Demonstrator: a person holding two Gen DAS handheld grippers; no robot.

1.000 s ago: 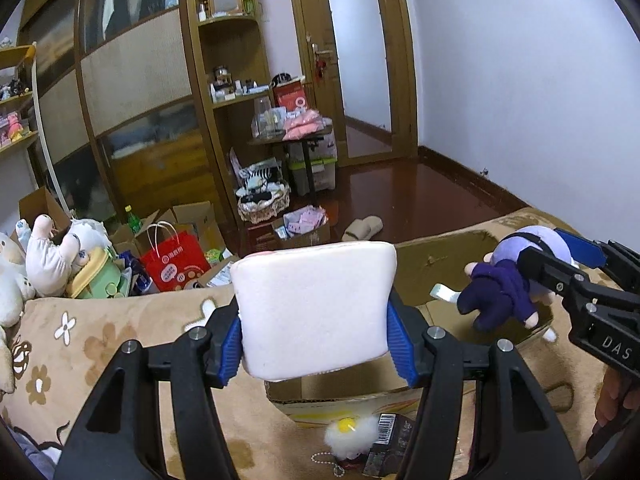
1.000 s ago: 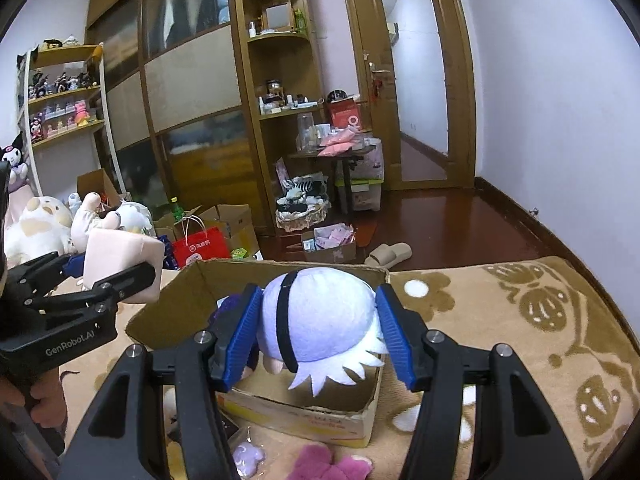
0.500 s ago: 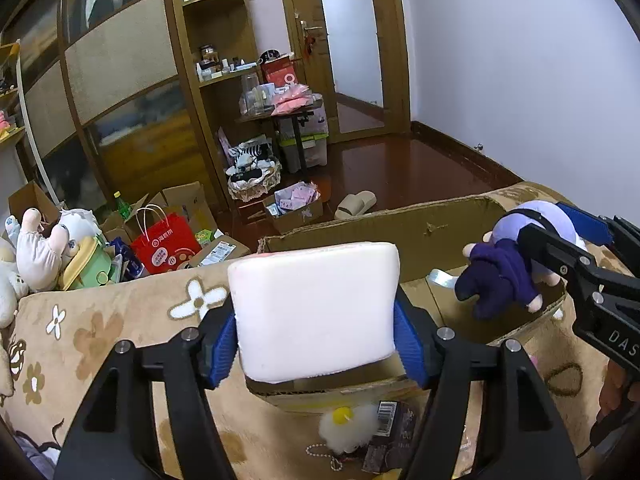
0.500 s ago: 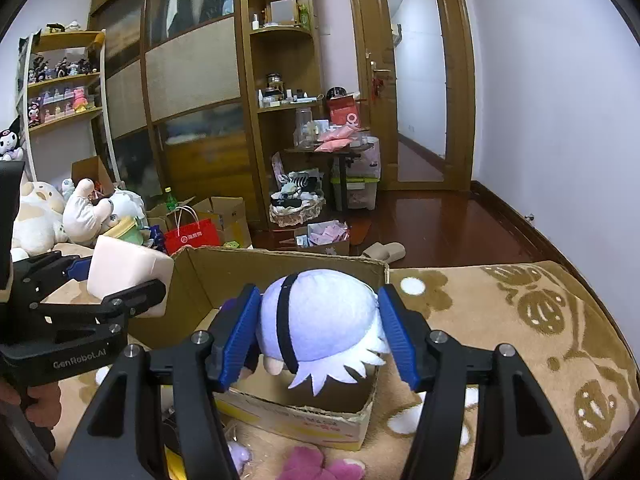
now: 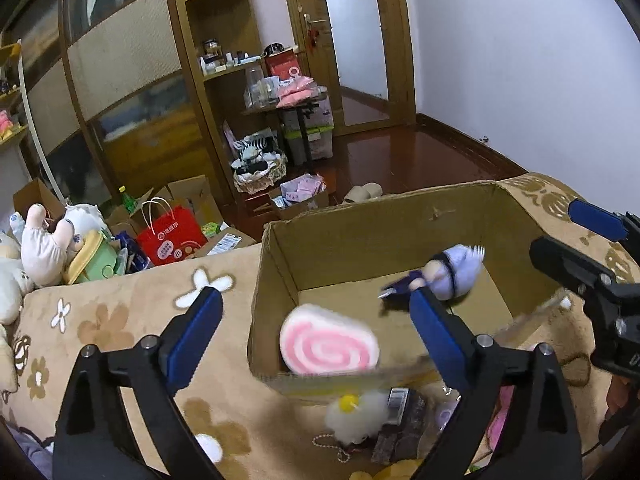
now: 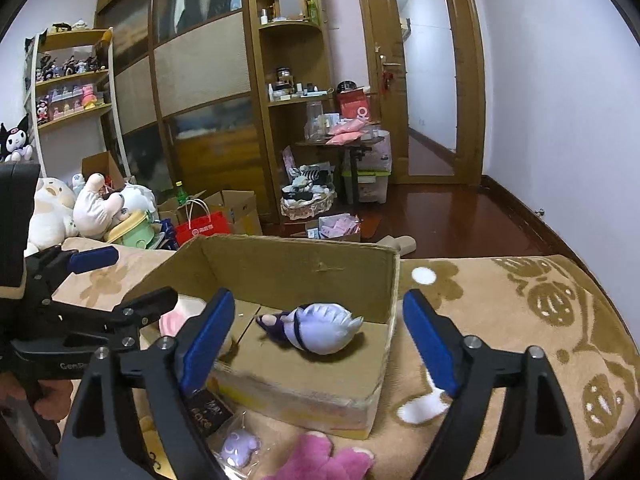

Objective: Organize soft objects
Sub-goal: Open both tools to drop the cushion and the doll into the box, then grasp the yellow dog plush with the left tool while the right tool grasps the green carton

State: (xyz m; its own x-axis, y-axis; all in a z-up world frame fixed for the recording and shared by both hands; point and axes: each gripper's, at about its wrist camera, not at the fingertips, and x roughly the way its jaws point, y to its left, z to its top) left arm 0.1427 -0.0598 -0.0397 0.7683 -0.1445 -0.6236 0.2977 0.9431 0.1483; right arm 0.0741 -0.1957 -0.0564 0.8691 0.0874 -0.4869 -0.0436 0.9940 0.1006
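An open cardboard box (image 5: 380, 210) (image 6: 300, 246) stands on a brown flowered blanket (image 5: 120, 316). A pink-and-white swirl cushion (image 5: 328, 346) (image 6: 176, 316) sits loose at the box's near left corner, blurred. My left gripper (image 5: 316, 330) (image 6: 126, 280) hangs over it, its jaws opening, and neither pad touches the cushion. A purple-haired doll (image 6: 320, 328) (image 5: 452, 276) lies on the box floor. My right gripper (image 6: 319, 342) (image 5: 576, 240) is above it, jaws opening, with both pads well clear of the doll.
In front of the box lie a white fluffy keychain (image 5: 356, 412), a dark packet (image 5: 400, 412), a small purple plush in a bag (image 6: 238, 446) and a pink plush (image 6: 316, 456). Plush toys (image 5: 44, 248) and a red bag (image 5: 172, 236) crowd the left.
Both grippers have spread their jaws. The cushion left the left gripper and the doll left the right one. Both have dropped into the box.
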